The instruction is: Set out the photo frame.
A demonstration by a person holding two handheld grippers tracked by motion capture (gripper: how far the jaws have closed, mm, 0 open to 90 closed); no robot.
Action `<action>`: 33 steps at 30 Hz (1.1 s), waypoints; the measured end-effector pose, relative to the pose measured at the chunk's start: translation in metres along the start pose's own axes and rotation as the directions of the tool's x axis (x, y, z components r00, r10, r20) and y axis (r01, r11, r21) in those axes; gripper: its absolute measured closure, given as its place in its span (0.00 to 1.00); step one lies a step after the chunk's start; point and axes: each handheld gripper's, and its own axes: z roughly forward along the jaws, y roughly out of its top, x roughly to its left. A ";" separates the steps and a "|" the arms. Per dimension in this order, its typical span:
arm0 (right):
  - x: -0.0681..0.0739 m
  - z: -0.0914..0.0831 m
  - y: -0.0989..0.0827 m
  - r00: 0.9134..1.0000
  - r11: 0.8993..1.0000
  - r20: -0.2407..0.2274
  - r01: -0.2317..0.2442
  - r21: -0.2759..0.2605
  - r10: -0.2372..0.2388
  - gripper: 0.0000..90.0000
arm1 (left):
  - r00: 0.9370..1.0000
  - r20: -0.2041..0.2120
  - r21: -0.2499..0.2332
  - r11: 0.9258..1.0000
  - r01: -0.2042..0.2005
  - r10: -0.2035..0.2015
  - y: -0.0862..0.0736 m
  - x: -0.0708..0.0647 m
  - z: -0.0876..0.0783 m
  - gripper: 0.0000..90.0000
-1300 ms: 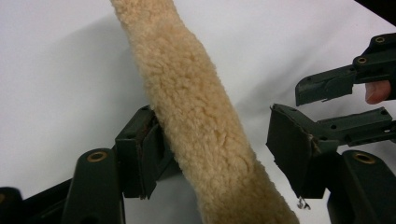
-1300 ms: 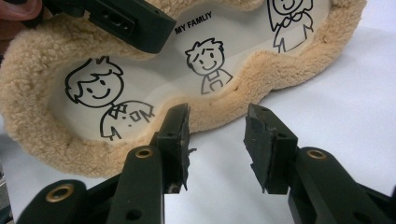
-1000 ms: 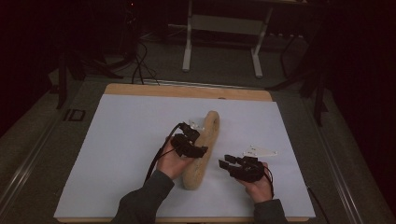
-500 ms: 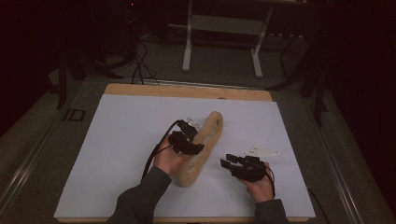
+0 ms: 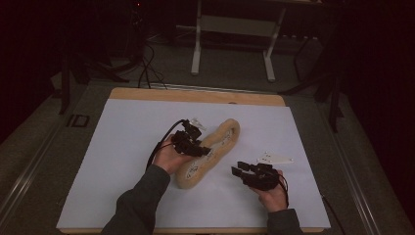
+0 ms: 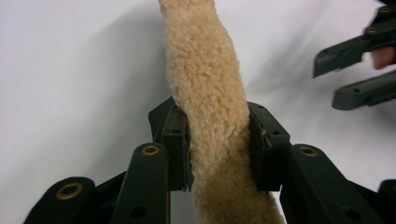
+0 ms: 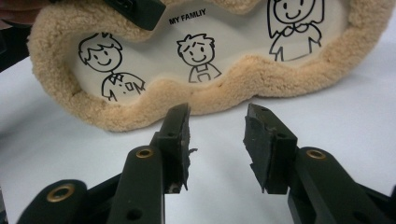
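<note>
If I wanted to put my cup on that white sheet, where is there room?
The sheet is bare over its whole left side, left of the left gripper, and along the far strip beyond the fleecy cushion. The near right is crowded: the right gripper hovers there beside a small white piece.

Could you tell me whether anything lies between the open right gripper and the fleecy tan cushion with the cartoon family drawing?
Nothing visible does: bare white table cover separates the right gripper from the tan fleecy cushion. The left gripper clamps its far edge.
</note>
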 end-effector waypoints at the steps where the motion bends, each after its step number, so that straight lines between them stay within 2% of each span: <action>1: 0.000 0.000 0.000 1.000 1.000 0.000 0.000 0.001 0.000 0.66 | 1.000 0.009 -0.002 1.000 0.000 0.000 0.000 0.002 0.000 0.73; 4: 0.000 0.000 0.000 1.000 1.000 0.002 0.000 -0.001 0.000 0.66 | 0.999 0.044 0.005 1.000 -0.025 0.025 0.001 0.005 0.001 0.73; 8: 0.000 0.000 0.000 1.000 1.000 0.003 -0.001 -0.002 0.001 0.66 | 0.993 0.083 0.012 0.996 -0.088 0.087 0.004 0.004 0.002 0.73; 11: -0.001 -0.001 0.000 1.000 1.000 0.003 -0.002 -0.001 0.002 0.66 | 0.983 0.140 0.012 0.992 -0.123 0.120 0.006 0.005 0.005 0.74; 15: -0.001 -0.001 0.001 1.000 1.000 0.004 -0.001 -0.004 0.001 0.66 | 0.970 0.187 0.010 0.987 -0.159 0.154 0.007 0.006 0.006 0.75; 16: -0.001 -0.002 0.001 1.000 1.000 0.004 -0.004 -0.005 0.004 0.66 | 0.969 0.191 0.011 0.987 -0.161 0.156 0.007 0.006 0.007 0.75; 23: -0.004 -0.004 0.001 1.000 1.000 0.014 -0.011 -0.013 0.012 0.66 | 0.976 0.142 0.005 0.986 -0.170 0.167 0.006 0.000 0.005 0.70; 27: -0.006 -0.005 0.001 1.000 1.000 0.020 -0.016 -0.017 0.017 0.66 | 0.983 0.107 -0.023 0.989 -0.147 0.149 0.003 -0.001 -0.001 0.59; 30: -0.007 -0.005 0.000 0.999 1.000 0.026 -0.025 -0.019 0.025 0.66 | 0.990 0.073 -0.063 0.991 -0.118 0.123 -0.001 0.000 -0.009 0.57; 33: -0.009 -0.005 0.000 0.999 0.999 0.031 -0.028 -0.021 0.028 0.66 | 0.993 0.051 -0.097 0.990 -0.103 0.108 -0.005 0.002 -0.018 0.57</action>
